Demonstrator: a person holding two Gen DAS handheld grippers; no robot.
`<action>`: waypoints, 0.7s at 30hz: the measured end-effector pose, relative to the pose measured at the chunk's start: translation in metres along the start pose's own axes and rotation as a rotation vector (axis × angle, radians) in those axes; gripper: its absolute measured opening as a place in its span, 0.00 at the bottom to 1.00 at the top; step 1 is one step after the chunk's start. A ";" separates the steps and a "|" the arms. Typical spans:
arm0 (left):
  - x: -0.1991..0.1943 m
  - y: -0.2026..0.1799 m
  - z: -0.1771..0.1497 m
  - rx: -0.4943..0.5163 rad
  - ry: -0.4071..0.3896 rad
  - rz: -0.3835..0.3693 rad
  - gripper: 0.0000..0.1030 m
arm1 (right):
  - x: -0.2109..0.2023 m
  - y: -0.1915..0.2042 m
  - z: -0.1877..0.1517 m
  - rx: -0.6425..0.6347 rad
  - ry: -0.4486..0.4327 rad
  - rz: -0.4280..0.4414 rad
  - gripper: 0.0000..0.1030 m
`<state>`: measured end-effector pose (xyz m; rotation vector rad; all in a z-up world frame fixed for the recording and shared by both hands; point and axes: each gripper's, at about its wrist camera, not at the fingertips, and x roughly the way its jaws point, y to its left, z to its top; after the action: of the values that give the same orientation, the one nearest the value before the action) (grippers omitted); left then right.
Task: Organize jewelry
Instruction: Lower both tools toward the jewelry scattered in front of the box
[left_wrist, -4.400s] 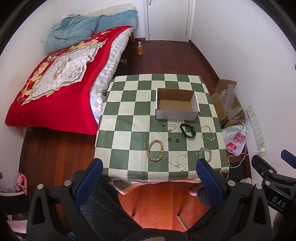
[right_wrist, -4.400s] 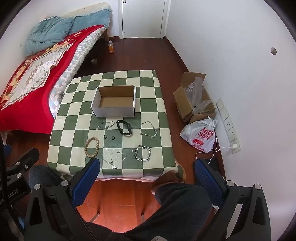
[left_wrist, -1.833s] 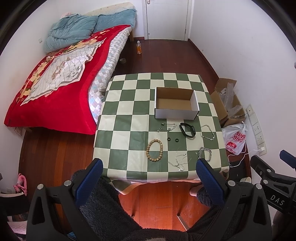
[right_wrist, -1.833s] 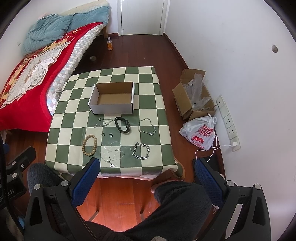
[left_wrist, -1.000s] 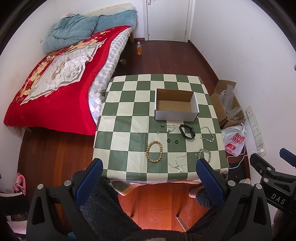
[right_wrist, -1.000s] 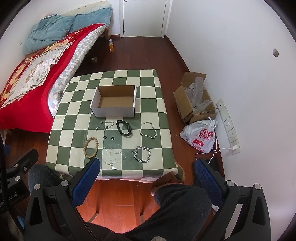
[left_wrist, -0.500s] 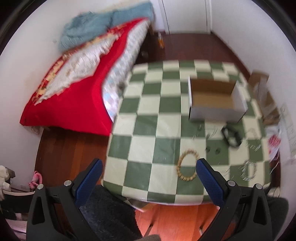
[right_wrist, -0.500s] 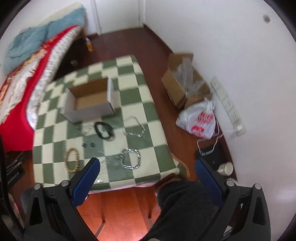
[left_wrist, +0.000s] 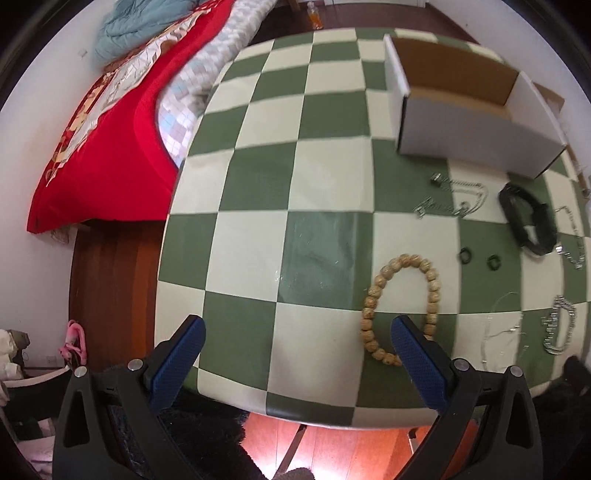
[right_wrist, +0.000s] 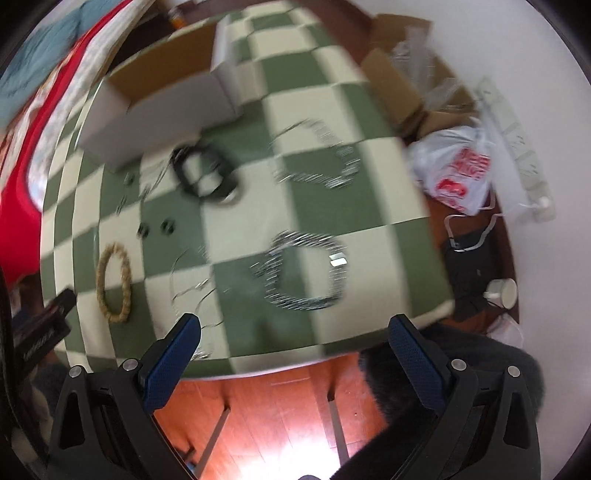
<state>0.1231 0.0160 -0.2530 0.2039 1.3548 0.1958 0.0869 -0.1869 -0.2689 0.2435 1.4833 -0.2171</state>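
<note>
In the left wrist view, the left gripper (left_wrist: 295, 332) hung over the near edge of the desk (left_wrist: 255, 192), its blue-padded jaws spread wide and holding nothing. A wooden bead bracelet (left_wrist: 400, 308) lay on the green and cream checkered cloth just ahead of the right jaw, whose tip overlapped the loop's near end in the picture. Further ahead and to the right of the jaws sat two small dark rings (left_wrist: 478, 257), a black band (left_wrist: 528, 223), a thin silver chain with charms (left_wrist: 454, 199) and, at the far right, a chunky silver chain bracelet (left_wrist: 559, 328). An open white cardboard box (left_wrist: 469, 107) stood well ahead of the right jaw, and it looked empty. A bed with a red cover (left_wrist: 110, 147) stood beyond the desk to the left. The right wrist view was blurred by motion. The right gripper (right_wrist: 293, 332) also had its jaws spread and empty, above the near desk edge. A silver chain bracelet (right_wrist: 303, 273) lay just ahead between the jaws, a finer silver bracelet (right_wrist: 317, 158) farther ahead, and the black band (right_wrist: 205, 173) ahead toward the left jaw, close to the box (right_wrist: 166, 107). The bead bracelet (right_wrist: 113, 282) lay off to the left, near the left gripper's dark body (right_wrist: 42, 328). A white plastic bag with red print (right_wrist: 458, 170) sat on the floor to the right.
</note>
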 end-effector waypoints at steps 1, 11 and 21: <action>0.006 0.000 -0.002 0.004 0.012 0.007 0.99 | 0.008 0.011 -0.002 -0.028 0.010 -0.008 0.97; 0.030 0.019 -0.008 -0.016 0.043 0.050 0.99 | 0.044 0.077 -0.018 -0.217 0.045 -0.054 0.93; 0.036 0.033 -0.009 -0.034 0.052 0.053 0.99 | 0.057 0.089 -0.016 -0.271 0.055 -0.067 0.87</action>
<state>0.1214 0.0572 -0.2808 0.2072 1.3978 0.2703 0.1022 -0.0969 -0.3245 -0.0186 1.5581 -0.0618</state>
